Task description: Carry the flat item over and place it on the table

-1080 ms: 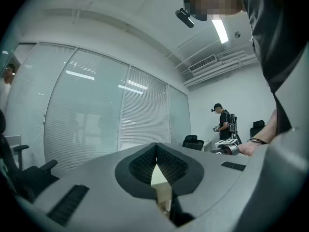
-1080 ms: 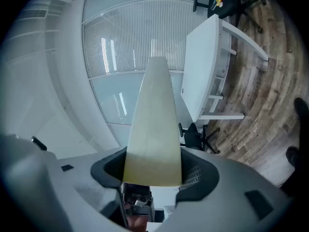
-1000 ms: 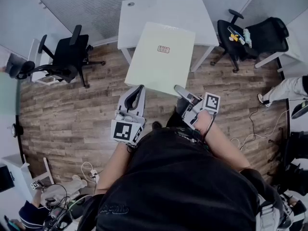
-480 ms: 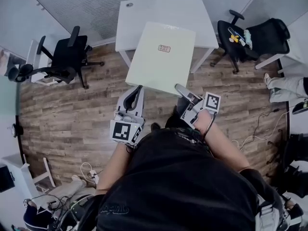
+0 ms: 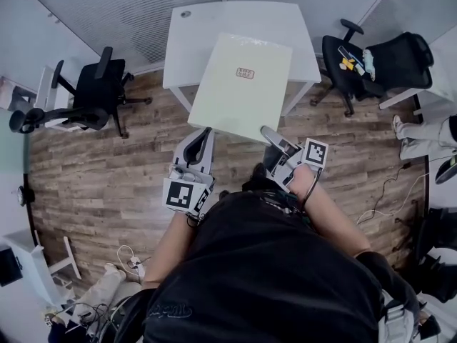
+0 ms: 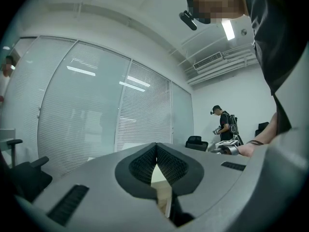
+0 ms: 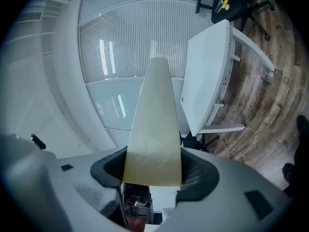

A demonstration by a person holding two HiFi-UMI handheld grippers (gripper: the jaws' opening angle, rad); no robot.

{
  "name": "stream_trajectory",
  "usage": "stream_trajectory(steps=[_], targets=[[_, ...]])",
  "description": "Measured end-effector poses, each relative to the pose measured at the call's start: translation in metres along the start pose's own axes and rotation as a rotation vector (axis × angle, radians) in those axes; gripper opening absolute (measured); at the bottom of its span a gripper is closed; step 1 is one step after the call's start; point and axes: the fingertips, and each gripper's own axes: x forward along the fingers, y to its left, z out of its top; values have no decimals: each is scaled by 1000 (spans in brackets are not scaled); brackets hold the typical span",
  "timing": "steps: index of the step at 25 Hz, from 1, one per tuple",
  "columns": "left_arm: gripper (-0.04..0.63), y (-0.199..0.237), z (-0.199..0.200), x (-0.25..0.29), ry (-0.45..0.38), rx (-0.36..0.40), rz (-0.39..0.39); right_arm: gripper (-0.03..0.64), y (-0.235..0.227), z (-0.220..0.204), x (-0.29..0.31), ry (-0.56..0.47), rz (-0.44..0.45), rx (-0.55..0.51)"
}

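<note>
The flat item is a pale cream board [image 5: 243, 84] with a small label on top, held level in front of me over the near edge of the white table [image 5: 214, 20]. My left gripper [image 5: 205, 133] is shut on the board's near left corner. My right gripper [image 5: 268, 133] is shut on its near right corner. In the left gripper view a thin pale strip of the board [image 6: 157, 175] shows between the closed pads. In the right gripper view the board [image 7: 154, 124] runs out from between the jaws towards the table [image 7: 205, 76].
A black office chair [image 5: 100, 91] stands left of the table. Two more chairs [image 5: 357, 59] stand to its right, one with small items on the seat. A person's legs [image 5: 428, 131] and cables lie at the right edge. Another person [image 6: 224, 124] stands far off.
Both grippers and the board have moved forward towards the table, and the board now reaches further over it. The legs at the right edge have shifted.
</note>
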Motion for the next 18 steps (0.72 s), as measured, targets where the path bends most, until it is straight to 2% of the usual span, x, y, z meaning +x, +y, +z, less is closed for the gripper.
stream_trajectory(steps=[10,18], targets=[[12,7,16,92,-32,19,61,293,5,97,4,48,-4,-37],[13,6,13,131,-3,22,75,293,0,134,3,57,11,-13]])
